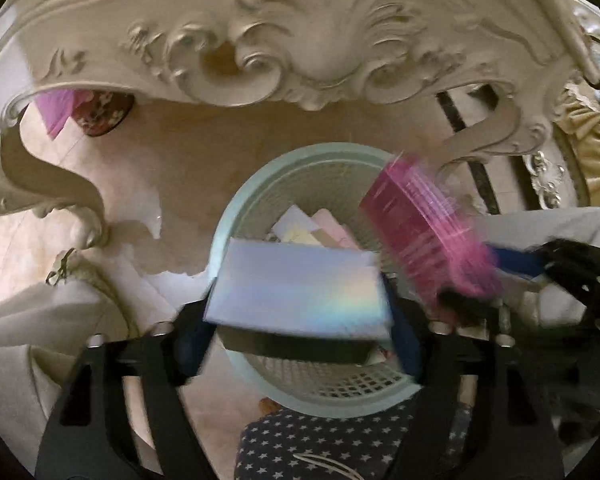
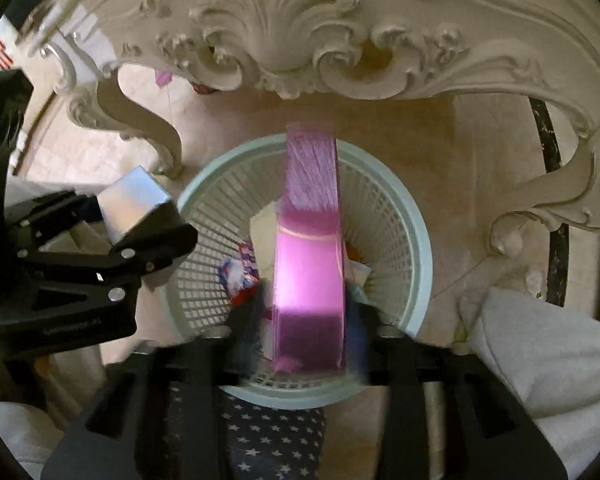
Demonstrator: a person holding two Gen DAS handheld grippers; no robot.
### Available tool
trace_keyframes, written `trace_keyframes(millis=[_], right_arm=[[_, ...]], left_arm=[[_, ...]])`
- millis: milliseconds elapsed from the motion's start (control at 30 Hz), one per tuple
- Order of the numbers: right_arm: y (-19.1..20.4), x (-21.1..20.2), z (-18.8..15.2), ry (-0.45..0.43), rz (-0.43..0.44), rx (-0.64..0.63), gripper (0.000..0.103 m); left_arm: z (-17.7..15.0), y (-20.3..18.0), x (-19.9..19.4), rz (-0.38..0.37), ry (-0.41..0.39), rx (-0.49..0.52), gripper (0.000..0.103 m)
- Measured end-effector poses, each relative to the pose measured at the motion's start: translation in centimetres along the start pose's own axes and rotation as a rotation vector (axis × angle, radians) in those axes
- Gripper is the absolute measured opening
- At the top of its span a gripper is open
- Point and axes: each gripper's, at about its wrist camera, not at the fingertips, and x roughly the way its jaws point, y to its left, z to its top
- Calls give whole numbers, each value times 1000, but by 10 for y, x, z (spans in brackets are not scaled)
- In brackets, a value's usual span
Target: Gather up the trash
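Above the mint basket's rim (image 1: 236,216), the left tool (image 1: 300,300) clamps a silver box (image 1: 300,292) and the right tool (image 2: 308,344) a pink box (image 2: 310,260) (both seemingly poised for dropping in).

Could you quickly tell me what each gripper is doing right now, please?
Left gripper: closed on the holographic silver box, over the mint basket.
Right gripper: closed on the pink box, over the same basket.
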Motion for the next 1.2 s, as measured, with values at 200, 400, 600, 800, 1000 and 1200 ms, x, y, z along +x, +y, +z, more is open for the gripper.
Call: trace_keyframes(millis=[200,400,600,800,1000,1200], right_arm=[[-4,-3,-6,-9,-18,12,86],[-15,-22,-9,-40,-3,105,92],[-22,-56,-9,-89,-12,210,95],[-20,-90,-13,-135,-47,255,95],[-14,-111,-17,-173,-83,243,95],[-11,-115,-22,-186,-83,241,95]], left_arm=[[2,7,-5,-4,-34,-28,83],[3,1,-33,1,-102,-42,83],[5,-5,-84,31,-180,-67,83],[1,-16,-124,33,-240,-63,83],[-1,-25,-147,32,-292,-41,83],[-5,-27,-157,30,-313,-41,83]])
